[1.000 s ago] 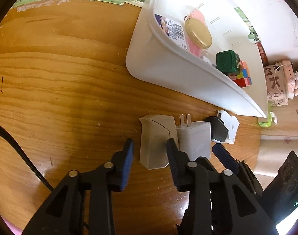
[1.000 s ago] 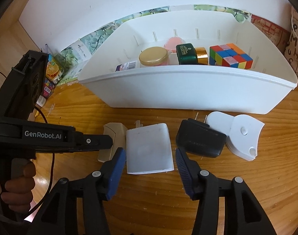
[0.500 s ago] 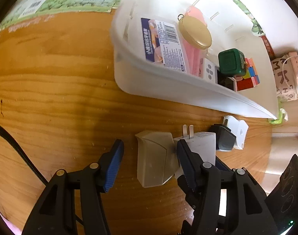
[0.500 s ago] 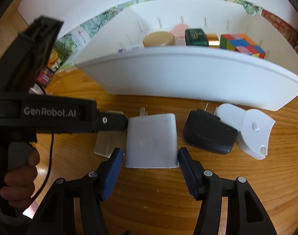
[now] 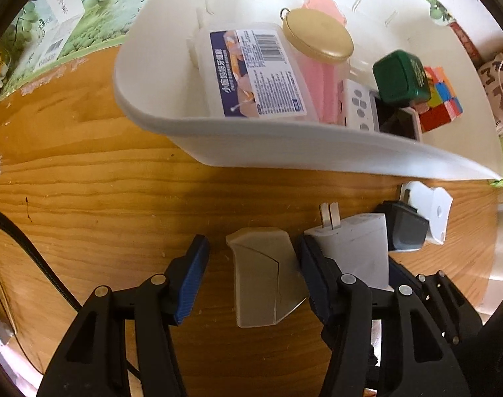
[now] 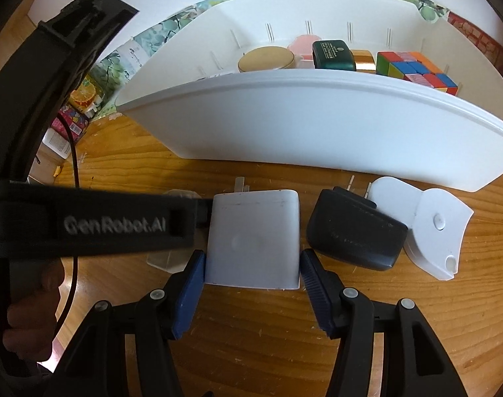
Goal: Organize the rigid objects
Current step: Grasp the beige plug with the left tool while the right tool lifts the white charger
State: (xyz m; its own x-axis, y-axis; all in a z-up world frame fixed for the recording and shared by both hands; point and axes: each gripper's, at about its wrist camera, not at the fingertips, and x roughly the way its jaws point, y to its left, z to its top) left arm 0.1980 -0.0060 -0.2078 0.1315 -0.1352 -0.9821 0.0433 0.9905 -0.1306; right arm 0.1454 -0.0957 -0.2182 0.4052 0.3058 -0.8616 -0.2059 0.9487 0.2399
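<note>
Left gripper (image 5: 251,273) straddles the beige angular block (image 5: 263,279) on the wooden table (image 5: 102,198); jaws apart, have just been opening, right pad close against the block's edge, left pad clear of it (no grip). Right gripper (image 6: 251,284) straddles the white charger (image 6: 253,238), prongs pointing at the bin; jaws have just been opening; pads sit right at its sides, contact too close to call, so can't tell if it's clamped. Black adapter (image 6: 354,236) just beside the charger, white hinged piece (image 6: 427,225) touching it on the far side. White bin (image 6: 317,125) behind the row holds gold-lid jar (image 6: 266,61), green box (image 6: 332,54), colour cube (image 6: 413,69), labelled box (image 5: 258,72).
</note>
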